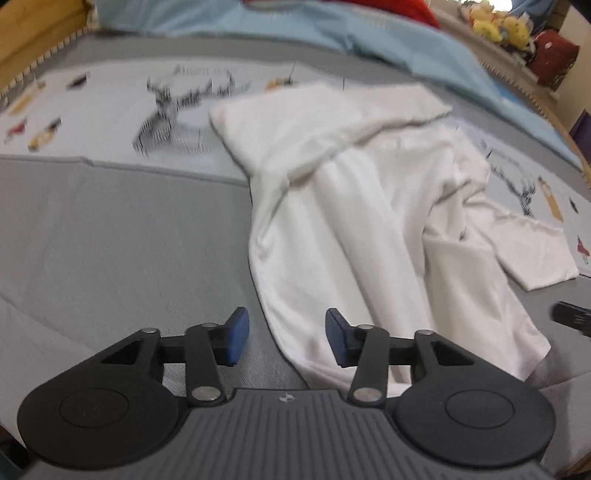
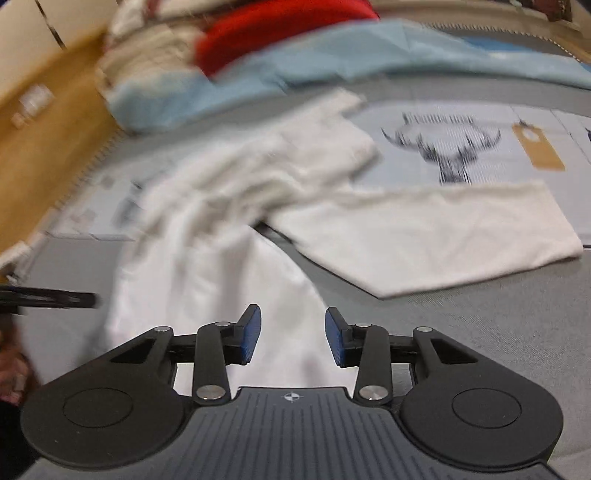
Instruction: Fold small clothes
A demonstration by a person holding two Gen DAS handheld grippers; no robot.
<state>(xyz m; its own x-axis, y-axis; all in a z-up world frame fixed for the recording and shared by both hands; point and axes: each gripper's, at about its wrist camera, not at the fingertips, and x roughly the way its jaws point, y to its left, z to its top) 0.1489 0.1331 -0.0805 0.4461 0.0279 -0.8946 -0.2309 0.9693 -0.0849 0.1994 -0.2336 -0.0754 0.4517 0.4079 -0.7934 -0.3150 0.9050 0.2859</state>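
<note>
We see a white long-sleeved shirt [image 1: 354,206] lying rumpled on a grey bedspread [image 1: 122,236] printed with deer heads and small tags. In the left wrist view its body runs toward us in long soft ridges, the hem nearest the camera, and one sleeve is folded across the top while the other trails off to the right. In the right wrist view the same shirt [image 2: 207,236] has one sleeve stretched out flat to the right, just below a deer print [image 2: 448,147].

The left tool [image 1: 287,338] hangs over the hem's left corner with its blue pads parted; the cloth's edge lies under the gap, and the pads press on nothing. The right tool [image 2: 292,338] likewise stands with its pads apart above the lower edge of the shirt, gripping nothing.

No containers show. Behind the shirt lies a pale blue blanket [image 1: 332,33], with something red [image 2: 280,26] beyond it that we cannot identify. Yellow plush toys [image 1: 498,22] sit on a ledge at far right in the left view.

Both views are smeared by motion, especially the left half of the right wrist view. A dark blurred shape [image 2: 48,297] enters there from the left edge, and a similar one [image 1: 570,314] from the right edge in the other view; each is probably the opposite tool, but we cannot tell for certain.
</note>
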